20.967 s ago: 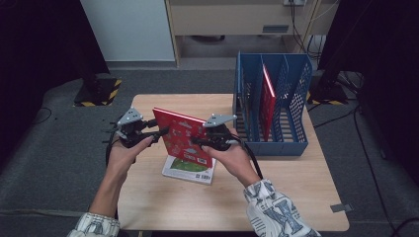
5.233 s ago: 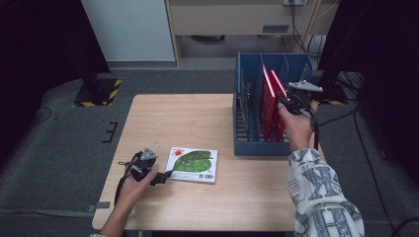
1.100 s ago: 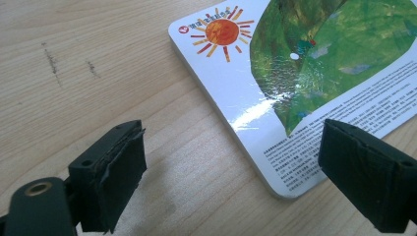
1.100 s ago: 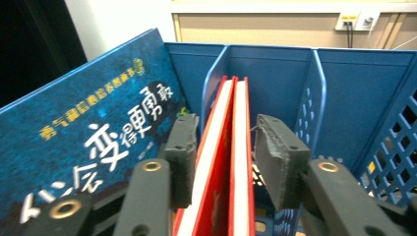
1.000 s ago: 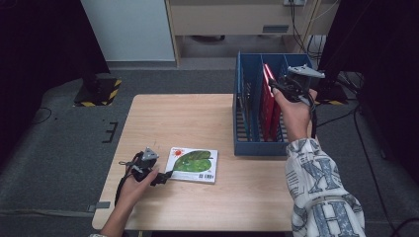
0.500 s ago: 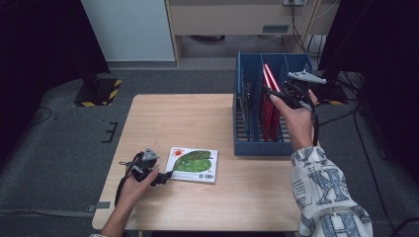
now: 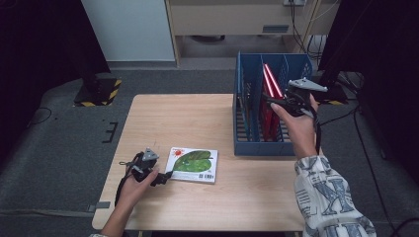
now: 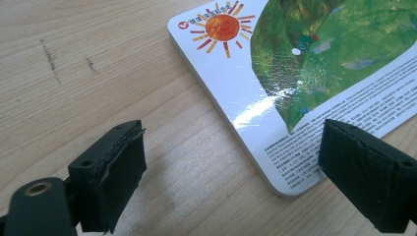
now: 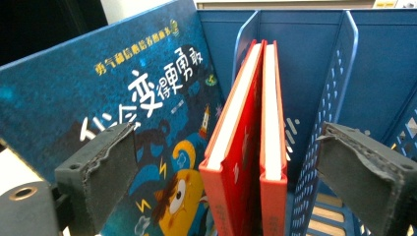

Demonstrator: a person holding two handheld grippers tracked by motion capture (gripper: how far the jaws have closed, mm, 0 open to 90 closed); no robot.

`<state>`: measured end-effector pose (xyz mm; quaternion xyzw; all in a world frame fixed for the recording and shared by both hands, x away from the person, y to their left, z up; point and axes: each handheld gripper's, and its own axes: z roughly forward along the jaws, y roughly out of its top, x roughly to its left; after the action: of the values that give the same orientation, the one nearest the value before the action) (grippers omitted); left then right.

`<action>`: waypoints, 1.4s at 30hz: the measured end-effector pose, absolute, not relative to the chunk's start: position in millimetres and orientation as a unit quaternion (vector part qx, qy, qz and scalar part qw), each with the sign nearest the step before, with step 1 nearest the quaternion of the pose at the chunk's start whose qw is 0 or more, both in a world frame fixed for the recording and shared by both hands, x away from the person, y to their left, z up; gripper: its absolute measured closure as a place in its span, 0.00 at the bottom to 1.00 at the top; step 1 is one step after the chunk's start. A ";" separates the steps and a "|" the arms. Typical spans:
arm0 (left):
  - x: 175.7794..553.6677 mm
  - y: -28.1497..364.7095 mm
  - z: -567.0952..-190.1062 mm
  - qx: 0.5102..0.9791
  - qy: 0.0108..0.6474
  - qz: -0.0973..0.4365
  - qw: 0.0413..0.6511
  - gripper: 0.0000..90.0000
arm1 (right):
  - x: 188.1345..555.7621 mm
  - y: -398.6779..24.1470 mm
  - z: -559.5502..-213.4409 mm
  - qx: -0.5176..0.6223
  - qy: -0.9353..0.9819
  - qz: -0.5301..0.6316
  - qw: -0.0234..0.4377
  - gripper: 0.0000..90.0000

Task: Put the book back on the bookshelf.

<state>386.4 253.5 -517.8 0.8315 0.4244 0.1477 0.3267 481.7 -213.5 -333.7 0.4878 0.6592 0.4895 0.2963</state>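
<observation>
A green-covered book [image 7: 192, 163] [image 8: 319, 59] lies flat on the wooden table [image 7: 173, 118]. My left gripper [image 7: 167, 175] [image 8: 236, 182] rests open at its near left corner, which lies between the jaws, untouched. A blue rack [image 7: 257, 148] [image 9: 339, 73] holds two red books [image 7: 269, 98] [image 9: 246, 123] upright and a dark blue book [image 9: 123, 98] leaning beside them. My right gripper [image 7: 271, 102] [image 9: 231, 177] hovers over the rack. Its jaws have just been opening, with the red books' top edges between them, not pressed.
The rack stands at the table's right rear, with slotted dividers and empty compartments toward the right. A black stand with a yellow-striped base [image 7: 96, 91] sits on the floor at the left. Cables trail behind the rack.
The right jaws have spread off the red books, and that hand has eased slightly rightward. The left hand has kept still beside the green book.
</observation>
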 end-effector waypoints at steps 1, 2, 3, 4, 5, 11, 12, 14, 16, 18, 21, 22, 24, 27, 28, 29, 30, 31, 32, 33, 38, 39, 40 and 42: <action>386.4 253.7 -517.7 0.831 0.425 0.148 0.327 0.11 | 480.5 -213.5 -334.0 0.487 0.660 0.490 0.295 0.10; 386.4 253.8 -517.7 0.831 0.425 0.148 0.327 0.11 | 479.5 -213.4 -334.4 0.486 0.661 0.491 0.293 0.09; 386.5 253.8 -517.7 0.831 0.425 0.148 0.327 0.11 | 478.6 -213.2 -334.7 0.486 0.662 0.491 0.291 0.09; 386.5 253.8 -517.7 0.831 0.425 0.148 0.327 0.11 | 477.8 -213.0 -335.2 0.484 0.664 0.490 0.291 0.09; 386.5 253.8 -517.7 0.831 0.425 0.148 0.327 0.11 | 477.2 -212.6 -335.7 0.483 0.666 0.488 0.292 0.08; 386.6 254.2 -517.5 0.831 0.424 0.149 0.327 0.11 | 472.7 -211.0 -341.1 0.478 0.676 0.481 0.290 0.07; 386.6 254.1 -517.4 0.831 0.424 0.149 0.328 0.11 | 471.7 -210.8 -342.2 0.476 0.678 0.478 0.291 0.07; 386.6 254.0 -517.3 0.831 0.424 0.149 0.328 0.11 | 469.2 -211.1 -344.5 0.476 0.678 0.479 0.290 0.07; 386.7 253.9 -517.4 0.831 0.424 0.149 0.328 0.11 | 466.2 -211.3 -346.2 0.475 0.678 0.480 0.290 0.06; 386.5 253.6 -517.6 0.831 0.425 0.148 0.328 0.11 | 463.0 -212.0 -348.2 0.475 0.677 0.482 0.289 0.06; 386.7 253.8 -517.4 0.831 0.424 0.149 0.328 0.11 | 458.6 -213.5 -352.1 0.476 0.678 0.484 0.284 0.06; 386.7 253.9 -517.4 0.831 0.424 0.149 0.328 0.11 | 456.9 -213.8 -353.5 0.475 0.678 0.484 0.283 0.06; 386.7 253.9 -517.2 0.831 0.424 0.150 0.328 0.11 | 453.6 -214.2 -357.0 0.474 0.679 0.484 0.282 0.05; 386.9 253.8 -517.1 0.831 0.423 0.151 0.328 0.11 | 448.3 -213.4 -363.9 0.471 0.688 0.474 0.283 0.05; 386.9 253.7 -517.1 0.831 0.423 0.151 0.328 0.11 | 446.5 -213.2 -366.5 0.470 0.690 0.471 0.285 0.05; 386.8 253.3 -517.1 0.831 0.424 0.150 0.328 0.11 | 444.9 -213.1 -369.3 0.469 0.691 0.470 0.284 0.04; 386.9 253.2 -517.1 0.831 0.423 0.151 0.328 0.11 | 443.4 -212.7 -372.0 0.470 0.693 0.467 0.285 0.04; 386.9 253.2 -517.0 0.831 0.423 0.151 0.328 0.11 | 441.8 -212.8 -374.7 0.468 0.695 0.465 0.287 0.04; 386.9 253.3 -516.8 0.831 0.423 0.152 0.328 0.11 | 440.2 -212.8 -377.3 0.469 0.695 0.464 0.288 0.04; 386.8 253.5 -516.6 0.830 0.423 0.152 0.329 0.11 | 438.4 -212.3 -379.7 0.470 0.694 0.463 0.286 0.05; 386.9 253.3 -517.1 0.831 0.423 0.153 0.327 0.11 | 428.8 -210.3 -390.6 0.465 0.699 0.464 0.282 0.05; 386.8 253.3 -516.9 0.832 0.422 0.152 0.325 0.11 | 426.1 -209.6 -392.3 0.463 0.700 0.465 0.282 0.05; 386.8 253.2 -516.9 0.832 0.422 0.152 0.326 0.11 | 422.7 -208.6 -393.4 0.461 0.699 0.467 0.283 0.05; 387.0 253.2 -516.5 0.832 0.422 0.154 0.327 0.11 | 416.2 -205.7 -396.0 0.456 0.696 0.472 0.290 0.06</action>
<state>387.0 253.2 -516.5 0.8318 0.4216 0.1535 0.3268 416.2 -205.7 -396.0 0.4560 0.6964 0.4723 0.2898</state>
